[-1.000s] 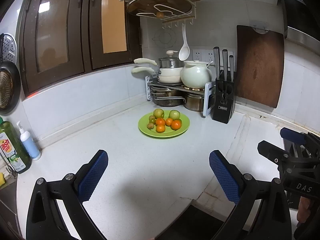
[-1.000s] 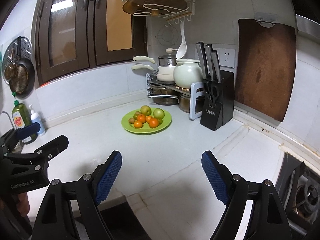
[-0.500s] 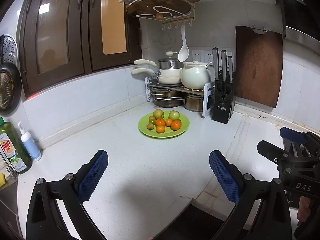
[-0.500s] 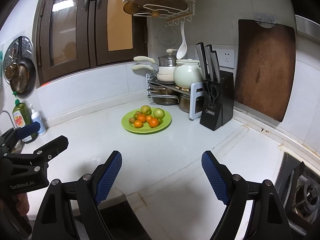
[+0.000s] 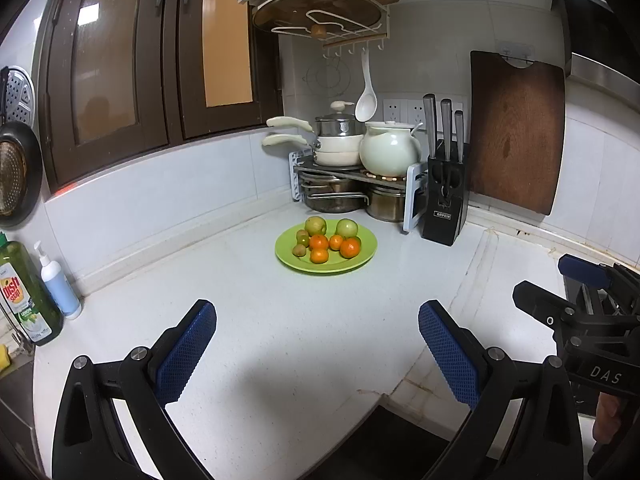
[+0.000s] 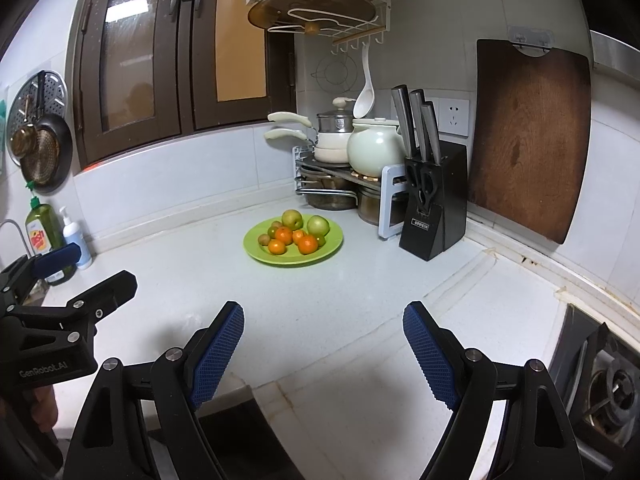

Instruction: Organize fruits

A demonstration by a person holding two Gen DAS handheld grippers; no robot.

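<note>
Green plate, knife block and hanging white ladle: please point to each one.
green plate (image 5: 362, 261), left wrist view, bare front rim.
knife block (image 6: 438, 216), right wrist view, black front face.
white ladle (image 5: 366, 105), left wrist view, its bowl.

1. The small brownish fruits (image 5: 299, 249) at the green plate's (image 5: 362, 258) left edge are too small to name
2. The stove (image 6: 612, 384) is cut off by the right wrist view's right edge
3. The pots (image 5: 334, 196) under the rack (image 5: 340, 172) are half hidden by its shelf
4. The dish soap bottle (image 5: 24, 300) meets the left edge in the left wrist view
5. The right claw (image 5: 576, 292) is partly cut off at that view's right edge
</note>
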